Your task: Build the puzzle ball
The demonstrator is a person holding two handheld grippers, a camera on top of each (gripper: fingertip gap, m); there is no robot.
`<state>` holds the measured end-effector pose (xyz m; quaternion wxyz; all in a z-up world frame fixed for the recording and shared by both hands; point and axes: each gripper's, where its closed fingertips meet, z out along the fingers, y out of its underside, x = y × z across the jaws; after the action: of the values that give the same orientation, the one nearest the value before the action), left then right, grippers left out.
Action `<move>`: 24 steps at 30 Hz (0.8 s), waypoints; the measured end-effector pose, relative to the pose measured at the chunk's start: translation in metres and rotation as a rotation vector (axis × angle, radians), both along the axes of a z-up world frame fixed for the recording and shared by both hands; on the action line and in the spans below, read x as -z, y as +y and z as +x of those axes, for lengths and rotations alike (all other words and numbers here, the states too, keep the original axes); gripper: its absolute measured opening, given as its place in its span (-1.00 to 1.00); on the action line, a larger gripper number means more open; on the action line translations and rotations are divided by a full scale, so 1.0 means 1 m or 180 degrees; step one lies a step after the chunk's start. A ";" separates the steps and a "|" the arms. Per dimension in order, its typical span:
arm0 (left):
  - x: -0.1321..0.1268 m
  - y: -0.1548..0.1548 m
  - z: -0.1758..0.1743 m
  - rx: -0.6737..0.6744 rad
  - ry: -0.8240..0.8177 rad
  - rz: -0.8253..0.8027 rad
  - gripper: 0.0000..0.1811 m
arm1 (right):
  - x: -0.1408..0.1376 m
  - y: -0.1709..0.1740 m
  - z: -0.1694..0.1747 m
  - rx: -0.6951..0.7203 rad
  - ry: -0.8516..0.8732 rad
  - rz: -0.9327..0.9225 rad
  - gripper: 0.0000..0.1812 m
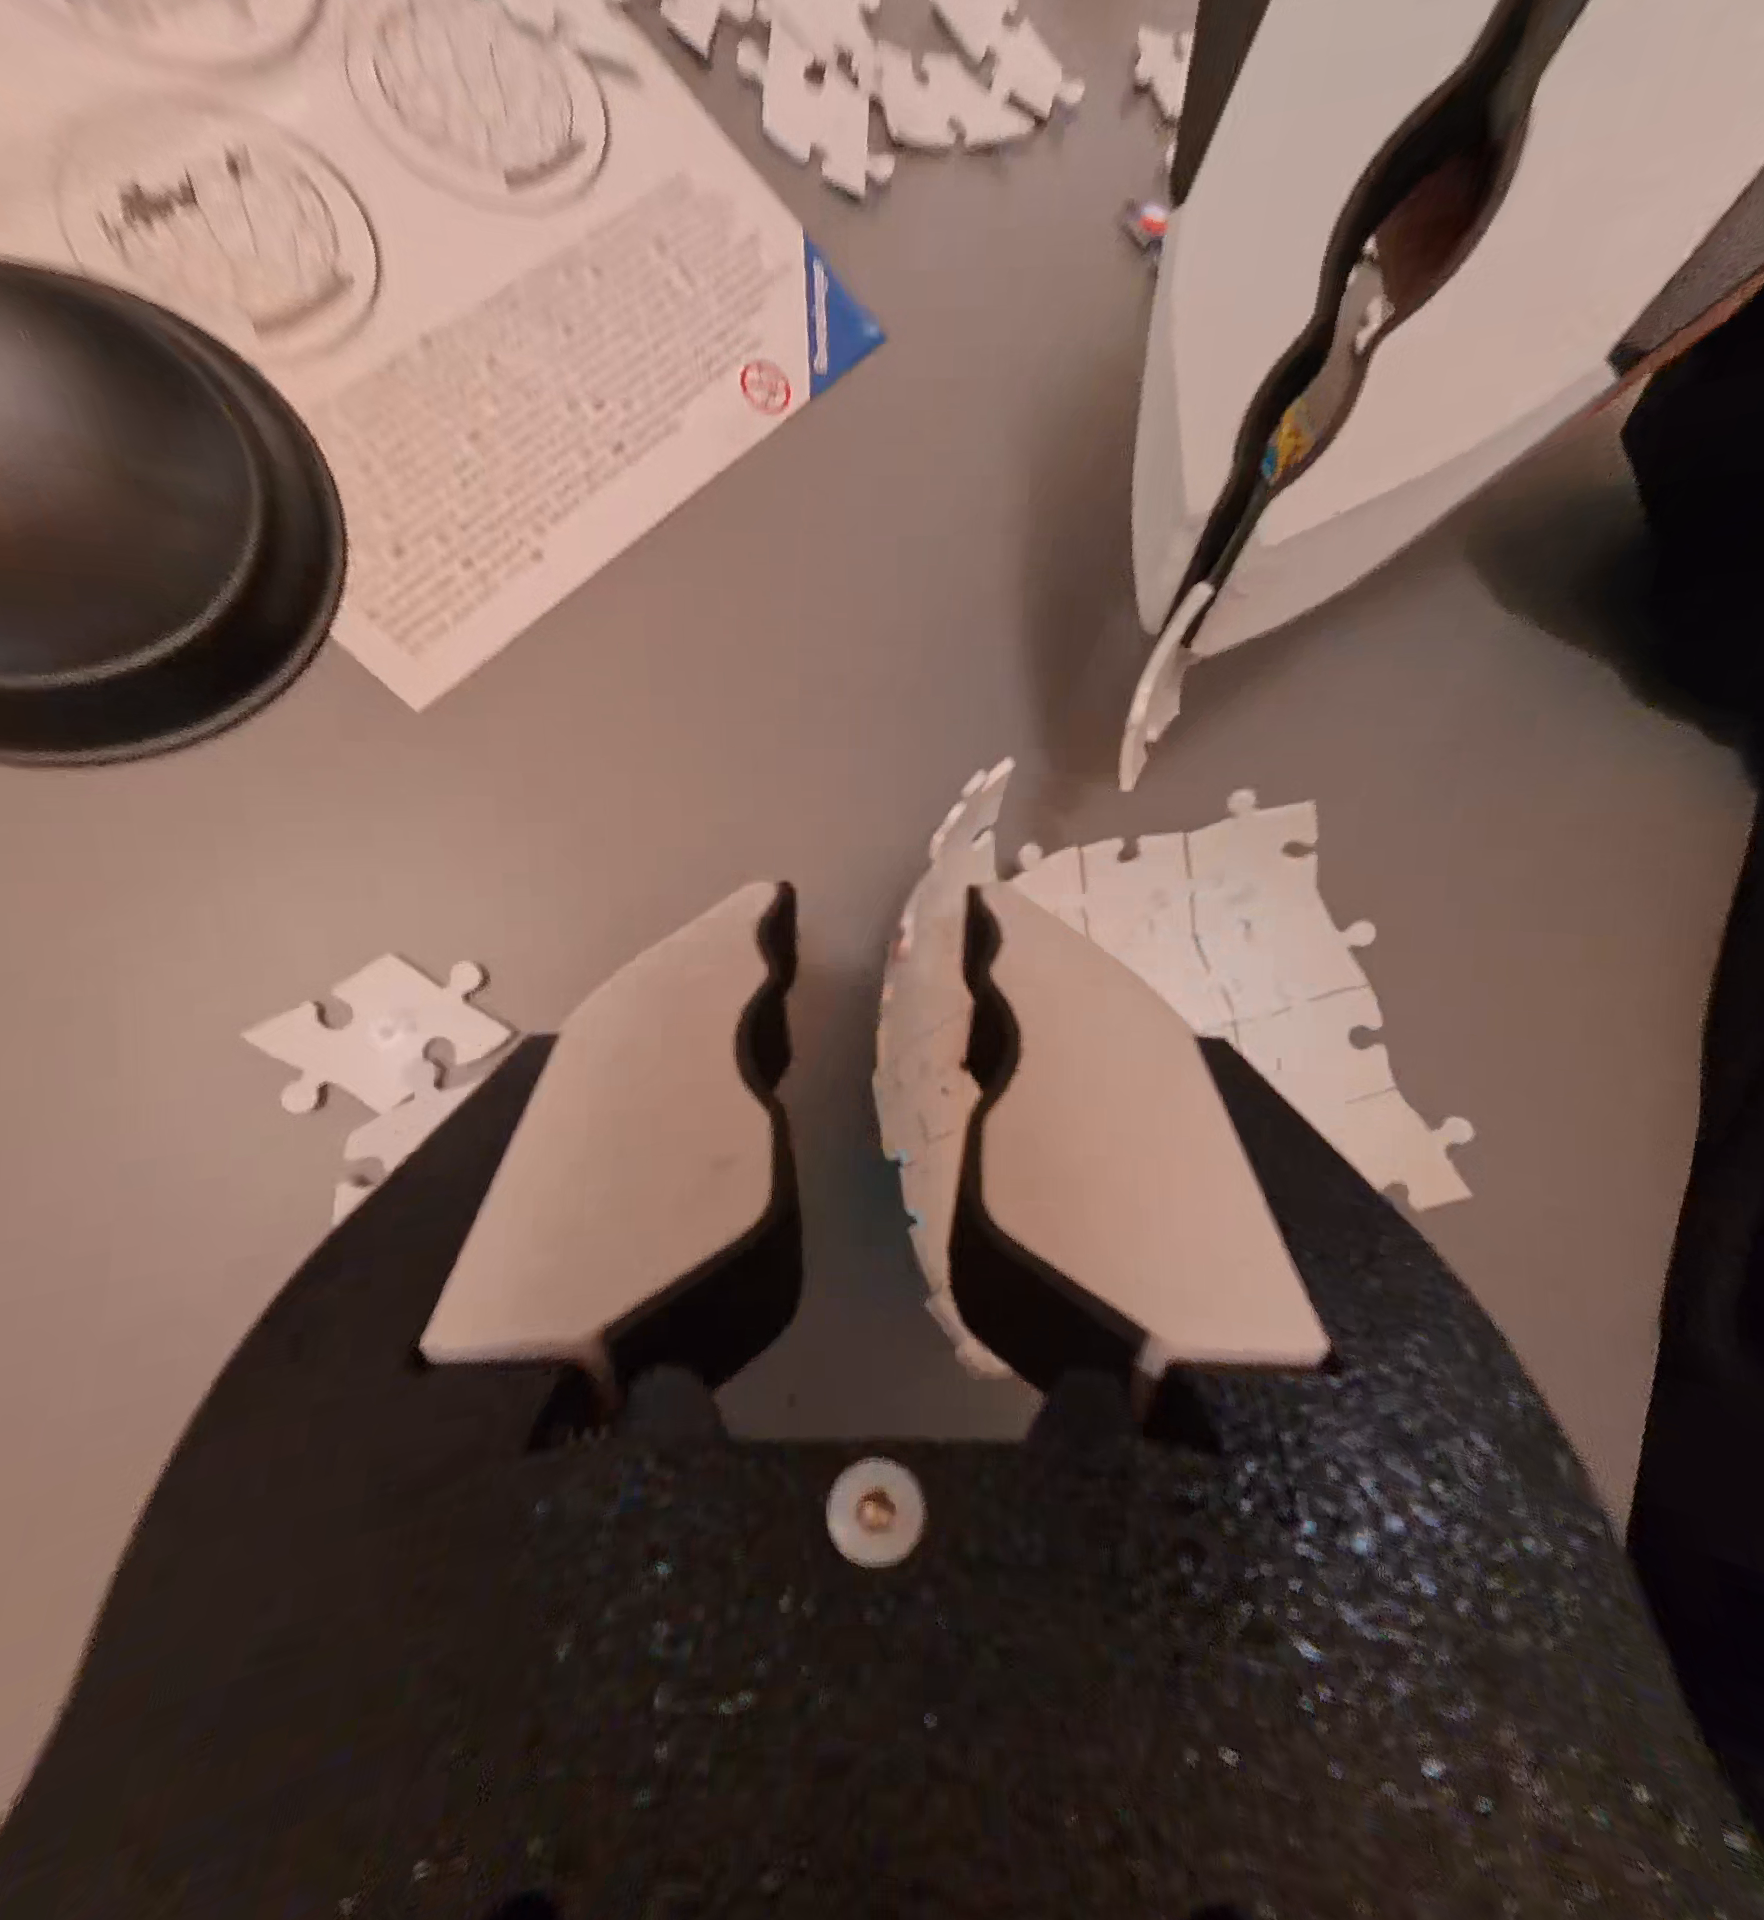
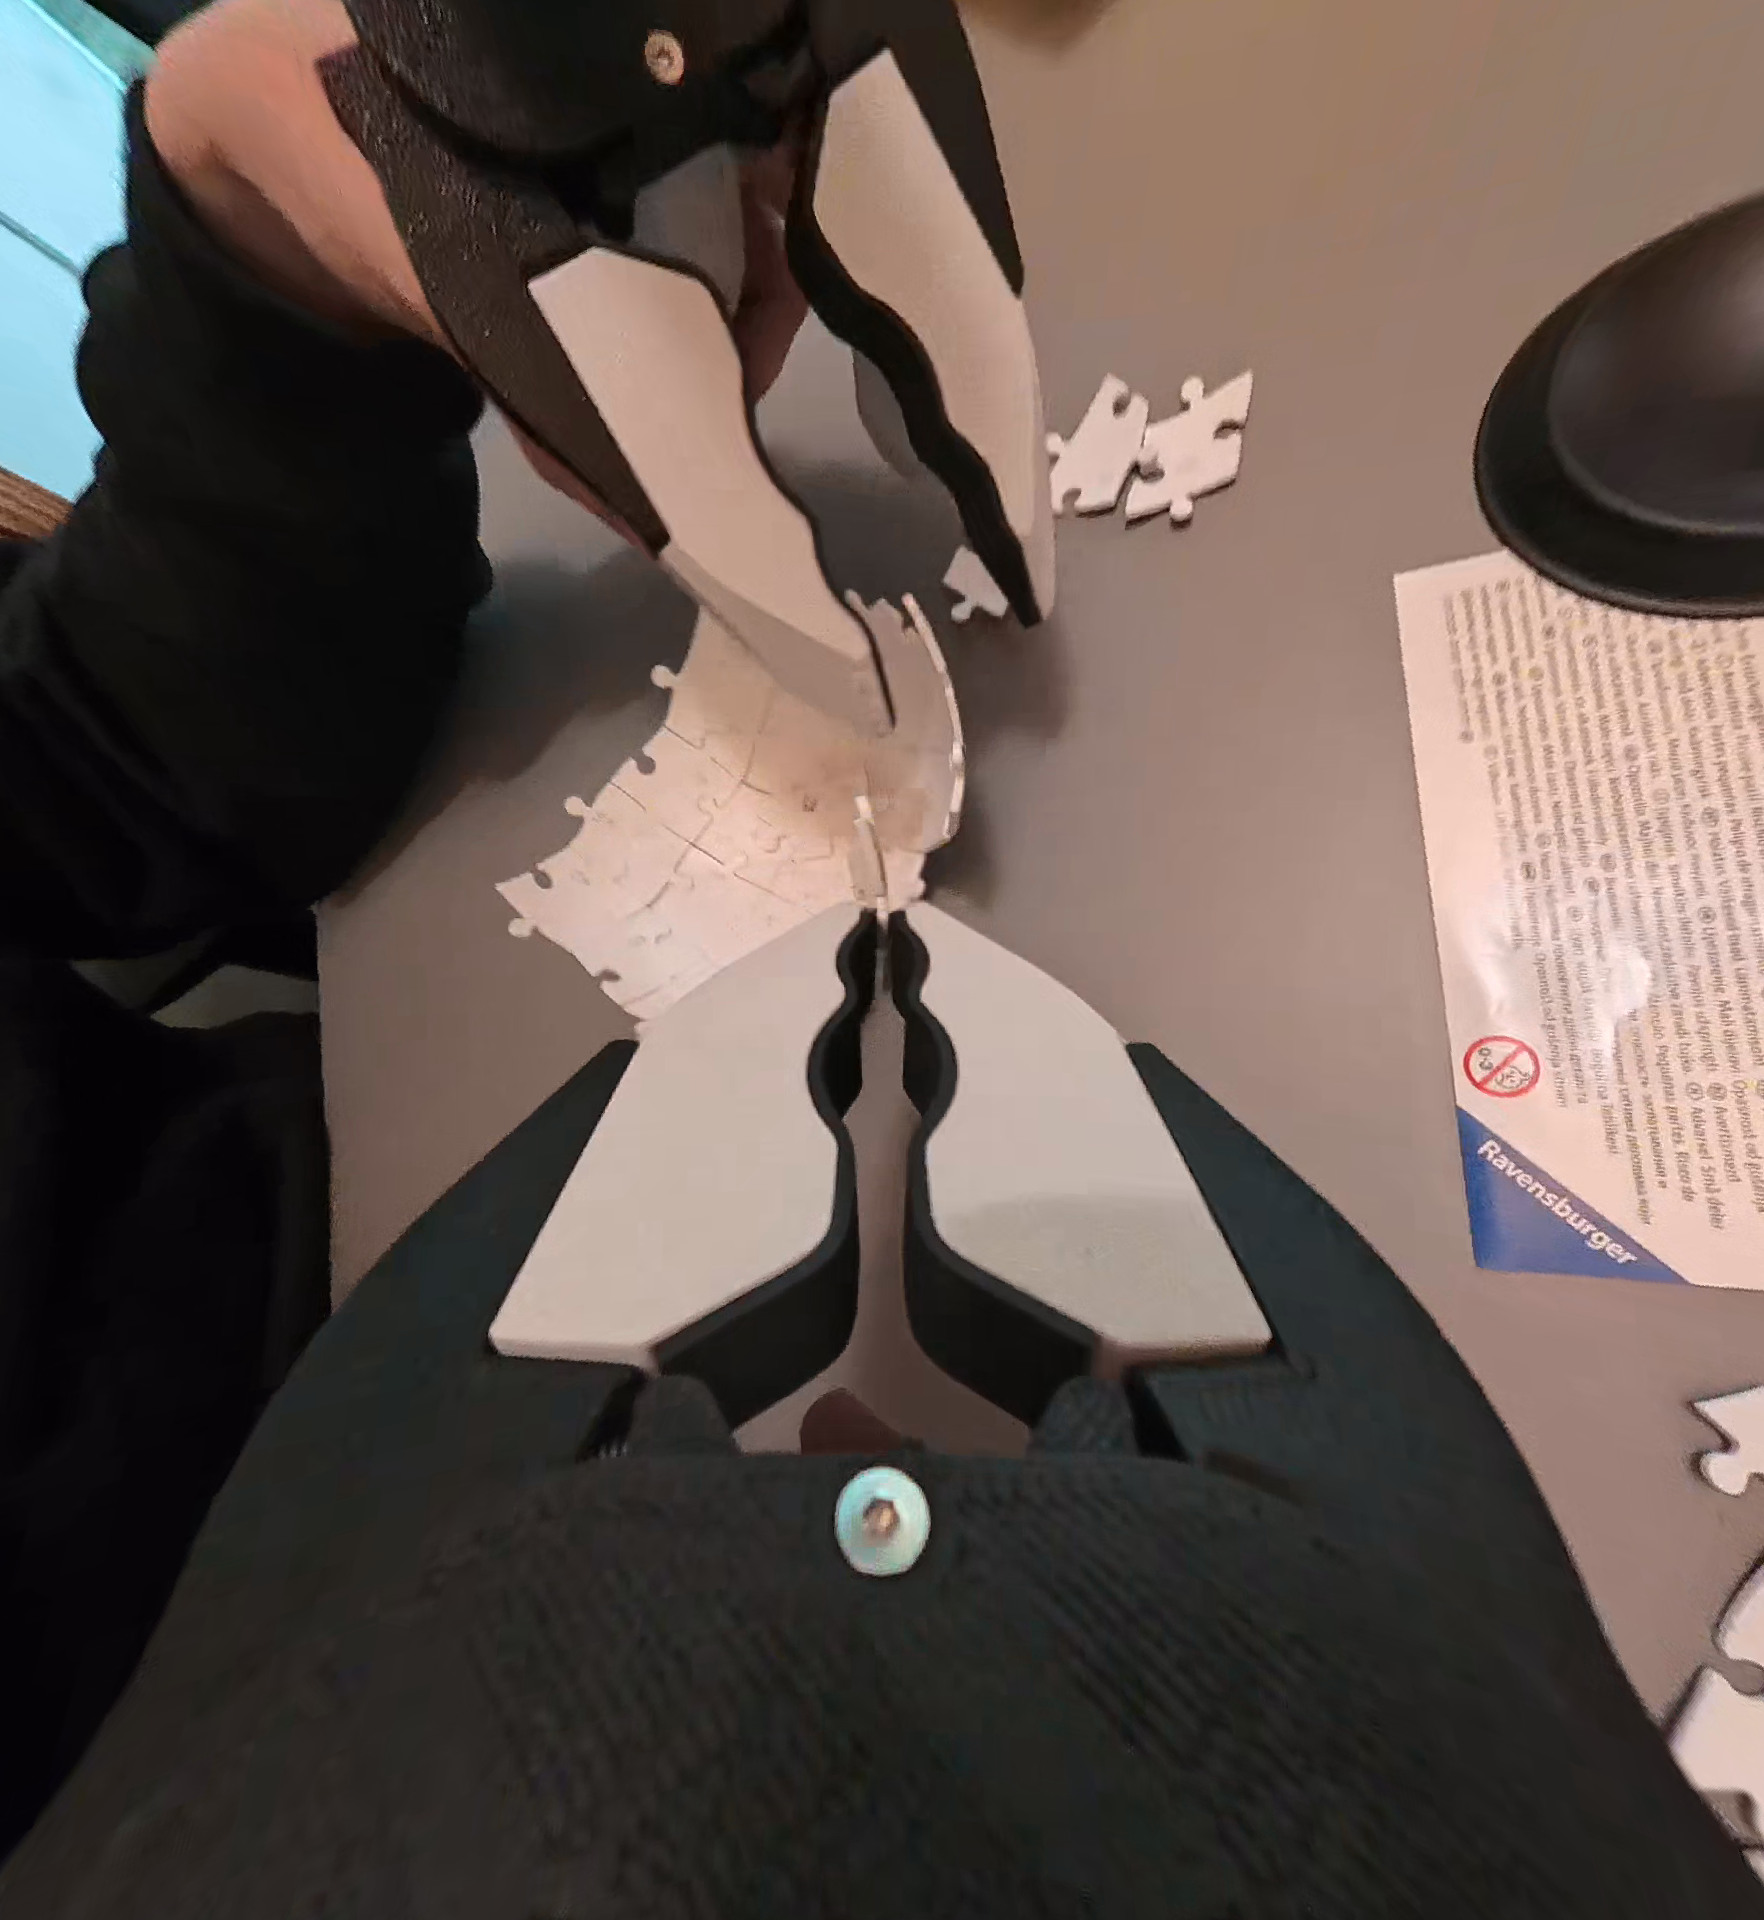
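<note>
While the grey table (image 2: 1221, 727) is carrying everything, I am seeing the curved puzzle panel (image 2: 743, 821) lying between my grippers; my left gripper (image 1: 878, 925) is gaping partly open around its raised edge, my right gripper (image 2: 883, 920) pinching a single piece (image 2: 865, 847).

A white paper sheet (image 2: 1626, 914) at the right has small print, a blue corner and a red round sign.
</note>
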<state>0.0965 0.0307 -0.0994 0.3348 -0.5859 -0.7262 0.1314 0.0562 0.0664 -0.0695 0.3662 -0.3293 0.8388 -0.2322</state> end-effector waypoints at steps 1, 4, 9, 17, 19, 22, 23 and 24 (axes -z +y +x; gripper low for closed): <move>0.003 0.001 0.003 0.0027 -0.0050 0.0030 -0.76 | 0.004 -0.001 0.001 -0.0019 0.0059 0.0019 -0.97; 0.004 0.005 0.006 0.0079 -0.0085 0.0103 -0.88 | 0.014 0.000 0.005 -0.0099 0.0165 0.0175 -0.97; 0.003 0.013 0.016 0.0221 -0.0167 0.0179 -0.96 | 0.022 0.002 0.013 -0.0241 0.0258 0.0281 -0.98; 0.004 0.022 0.037 0.0301 -0.0471 0.0225 -0.94 | 0.031 0.001 0.028 -0.0352 0.0209 0.0439 -0.98; 0.003 0.025 0.039 0.0345 -0.0459 0.0250 -0.92 | 0.033 -0.001 0.031 -0.0385 0.0177 0.0459 -0.98; 0.003 0.027 0.036 0.0366 -0.0367 0.0302 -0.85 | 0.035 -0.005 0.035 -0.0403 0.0110 0.0475 -0.98; 0.003 0.026 0.035 0.0349 -0.0359 0.0317 -0.82 | 0.037 -0.004 0.036 -0.0422 0.0101 0.0493 -0.98; 0.003 0.025 0.033 0.0330 -0.0351 0.0331 -0.78 | 0.038 -0.004 0.036 -0.0431 0.0108 0.0493 -0.98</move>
<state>0.1297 0.0560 -0.1029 0.3306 -0.6108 -0.7181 0.0436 0.0925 0.0623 -0.1076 0.3911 -0.3599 0.8361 -0.1358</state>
